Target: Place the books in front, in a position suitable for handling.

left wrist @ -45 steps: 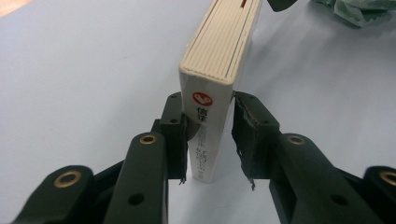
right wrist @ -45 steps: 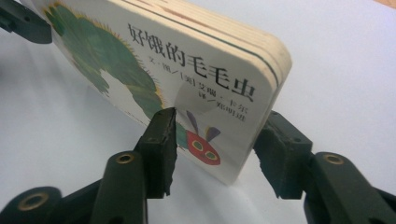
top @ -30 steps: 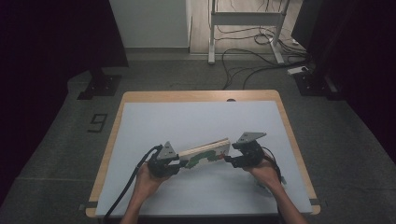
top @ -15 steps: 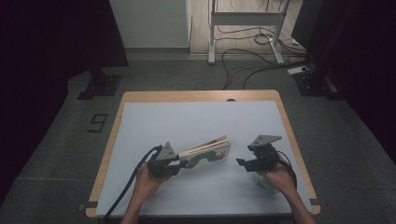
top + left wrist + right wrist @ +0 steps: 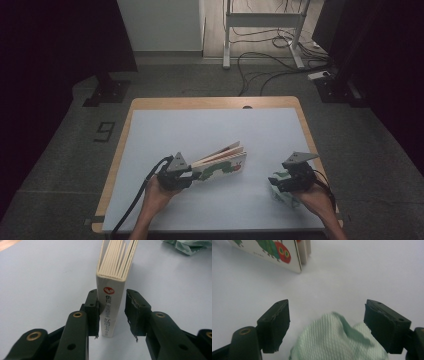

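Note:
A board book point(image 5: 222, 162) with a caterpillar on its cover stands on its long edge on the white table top point(image 5: 210, 125), pages fanned. My left gripper point(image 5: 191, 175) has the book's spine point(image 5: 110, 307) between its jaws. One pad point(image 5: 93, 312) lies against the spine and the other point(image 5: 135, 312) stands a sliver off, so the gripper point(image 5: 112, 293) is open. My right gripper point(image 5: 278, 185) is near the table's right front, over a pale green cloth point(image 5: 280, 192). Its jaws have just been opening. The gripper point(image 5: 327, 306) stands wide open astride the cloth point(image 5: 337, 340), pads clear of it. The book's corner point(image 5: 274, 252) is beyond it.
The white top has a wooden rim point(image 5: 120, 145). The green cloth point(image 5: 190, 245) also lies past the book in the left gripper view. A black cable point(image 5: 135, 200) trails off the front edge from my left gripper. Cables point(image 5: 270, 55) and a desk frame point(image 5: 260, 20) are on the floor behind.
My right gripper has left the book's right end, moved right to the green cloth and opened wider. The left gripper has kept still at the spine.

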`<state>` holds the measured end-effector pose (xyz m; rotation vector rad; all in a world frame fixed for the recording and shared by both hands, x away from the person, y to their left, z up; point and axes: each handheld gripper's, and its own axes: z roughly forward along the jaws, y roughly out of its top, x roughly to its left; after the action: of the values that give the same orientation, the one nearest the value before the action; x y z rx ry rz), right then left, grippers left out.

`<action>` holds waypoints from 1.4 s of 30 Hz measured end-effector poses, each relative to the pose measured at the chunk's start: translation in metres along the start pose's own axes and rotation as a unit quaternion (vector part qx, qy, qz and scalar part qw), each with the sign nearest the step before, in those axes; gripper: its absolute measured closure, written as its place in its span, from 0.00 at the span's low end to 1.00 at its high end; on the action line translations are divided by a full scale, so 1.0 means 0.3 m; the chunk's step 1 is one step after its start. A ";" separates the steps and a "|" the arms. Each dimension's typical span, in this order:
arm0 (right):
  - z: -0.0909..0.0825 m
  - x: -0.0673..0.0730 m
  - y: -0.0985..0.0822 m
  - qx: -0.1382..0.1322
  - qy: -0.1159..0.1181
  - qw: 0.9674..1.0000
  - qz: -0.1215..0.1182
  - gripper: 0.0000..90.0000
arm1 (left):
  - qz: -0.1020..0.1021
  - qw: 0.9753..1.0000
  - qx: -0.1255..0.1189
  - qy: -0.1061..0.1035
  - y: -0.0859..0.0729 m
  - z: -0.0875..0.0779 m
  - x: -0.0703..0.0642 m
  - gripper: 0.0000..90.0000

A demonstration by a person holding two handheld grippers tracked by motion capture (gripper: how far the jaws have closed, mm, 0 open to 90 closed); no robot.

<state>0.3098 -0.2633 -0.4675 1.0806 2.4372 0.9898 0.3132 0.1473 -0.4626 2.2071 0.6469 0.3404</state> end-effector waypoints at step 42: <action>-0.029 0.004 -0.116 0.014 0.011 1.000 0.015 0.78 | 0.000 1.000 0.000 0.002 -0.005 -0.006 -0.005 0.75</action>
<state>0.2860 -0.2833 -0.4854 1.1236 2.4669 0.9849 0.3105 0.1485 -0.4627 2.2064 0.6485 0.3465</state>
